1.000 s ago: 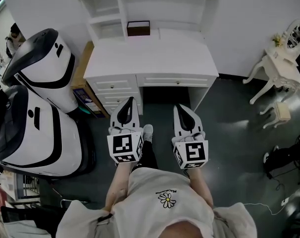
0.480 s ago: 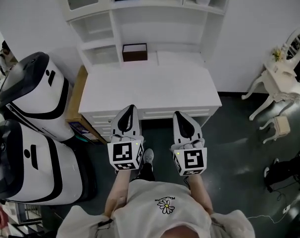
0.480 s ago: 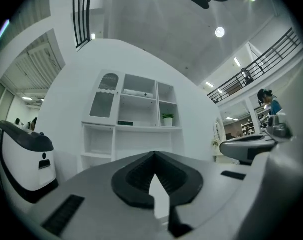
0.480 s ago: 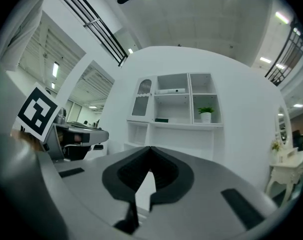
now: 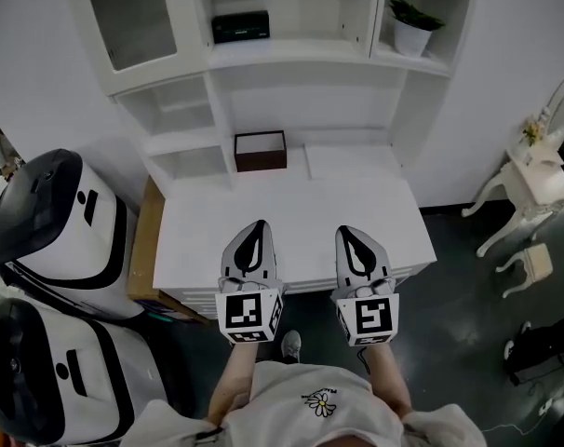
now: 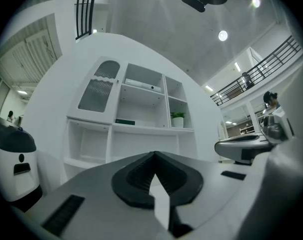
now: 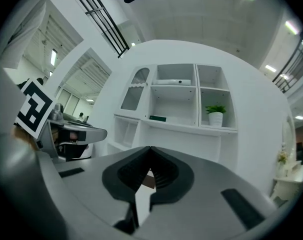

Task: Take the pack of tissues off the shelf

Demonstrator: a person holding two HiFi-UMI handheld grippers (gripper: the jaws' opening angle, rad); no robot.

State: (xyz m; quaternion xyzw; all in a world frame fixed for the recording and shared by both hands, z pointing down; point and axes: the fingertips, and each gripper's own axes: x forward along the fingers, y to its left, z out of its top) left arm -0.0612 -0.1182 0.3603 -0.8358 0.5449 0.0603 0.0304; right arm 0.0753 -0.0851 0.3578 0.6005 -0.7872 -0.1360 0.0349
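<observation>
Since a second ago I've stepped in: both grippers now hang over the white tabletop (image 5: 301,198), with the shelves in full view. Left gripper (image 5: 255,231) and right gripper (image 5: 355,236) have jaws together and empty, side by side, aimed at the shelves; I'd call it an approach pose. The flat dark pack of tissues (image 5: 240,27) lies on the upper middle shelf, well beyond them. Brown open box (image 5: 261,150) sits at the tabletop's back. Dark floor (image 5: 468,277), white rounded machines (image 5: 49,212) on the left.

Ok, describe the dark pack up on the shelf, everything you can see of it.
The pack is a flat, dark rectangular block that looks greenish in the gripper views. There is faint light print on its front, too small to read. It lies flat with its long side facing out, at the left end of the white shelf. Only the shelf board is seen touching it; whether it meets the side wall cannot be told.
</observation>
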